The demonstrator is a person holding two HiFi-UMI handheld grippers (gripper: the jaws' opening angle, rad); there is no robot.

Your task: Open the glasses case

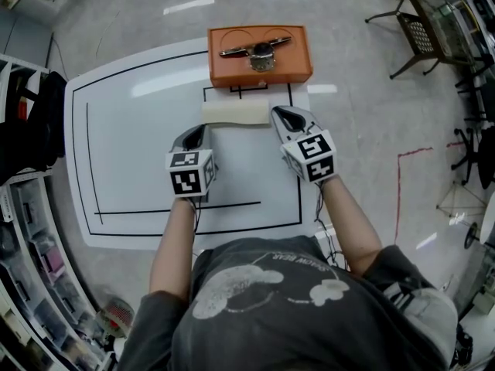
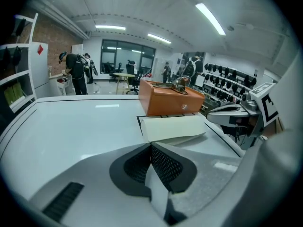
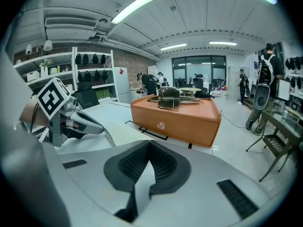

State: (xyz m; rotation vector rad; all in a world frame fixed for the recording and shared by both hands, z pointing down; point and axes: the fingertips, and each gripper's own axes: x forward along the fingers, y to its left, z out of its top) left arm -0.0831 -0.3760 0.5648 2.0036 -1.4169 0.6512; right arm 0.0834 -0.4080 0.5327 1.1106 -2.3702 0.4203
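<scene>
The cream glasses case [image 1: 236,112] lies closed on the white table [image 1: 131,130], just in front of an orange box [image 1: 259,64]. My left gripper [image 1: 199,131] sits near the case's front left corner, jaws shut and empty. In the left gripper view its tips [image 2: 151,146] point at the case [image 2: 173,126] a short way ahead. My right gripper [image 1: 279,113] is at the case's right end, also shut with nothing held. From the right gripper view, the tips [image 3: 149,143] face the orange box [image 3: 177,117], with the left gripper [image 3: 71,119] off to the left.
A metal clasp [image 1: 259,52] lies on the orange box's lid. Black lines mark out rectangles on the table [image 2: 71,122]. Shelving [image 1: 31,230] stands to the left and chairs [image 1: 421,33] to the far right. People stand in the background of both gripper views.
</scene>
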